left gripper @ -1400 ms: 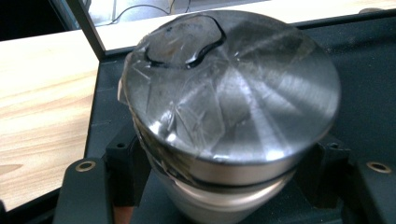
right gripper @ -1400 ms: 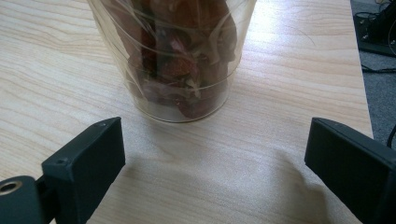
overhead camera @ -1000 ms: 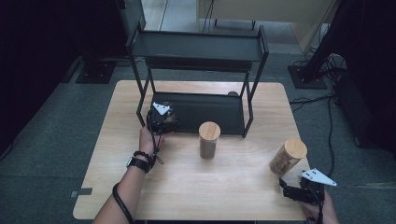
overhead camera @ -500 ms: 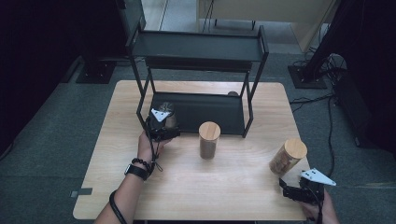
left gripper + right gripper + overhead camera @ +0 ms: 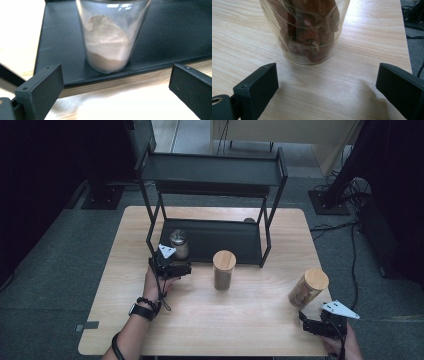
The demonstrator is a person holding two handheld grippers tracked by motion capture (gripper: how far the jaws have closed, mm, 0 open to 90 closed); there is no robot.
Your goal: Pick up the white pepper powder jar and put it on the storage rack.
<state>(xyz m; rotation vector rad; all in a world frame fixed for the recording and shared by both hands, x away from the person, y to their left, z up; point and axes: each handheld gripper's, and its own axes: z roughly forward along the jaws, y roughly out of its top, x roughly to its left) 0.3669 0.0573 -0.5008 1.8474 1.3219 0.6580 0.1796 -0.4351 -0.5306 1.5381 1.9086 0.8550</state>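
Standing wide apart, the left tongs' (image 5: 176,266) jaws have just been opening, with nothing between them. Right ahead of them a powder jar (image 5: 112,37) stands on the rack's (image 5: 170,37) black bottom shelf. The right tongs (image 5: 324,97) are wide too, holding nothing, with a jar of red bits (image 5: 305,30) just ahead on the table (image 5: 242,40).

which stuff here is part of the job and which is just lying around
In the job:
- powder jar on the rack's lower shelf
- left gripper, jaws just opened, clear of it
- dried-fruit jar
- right gripper, open

Lying about:
- middle jar
- cables
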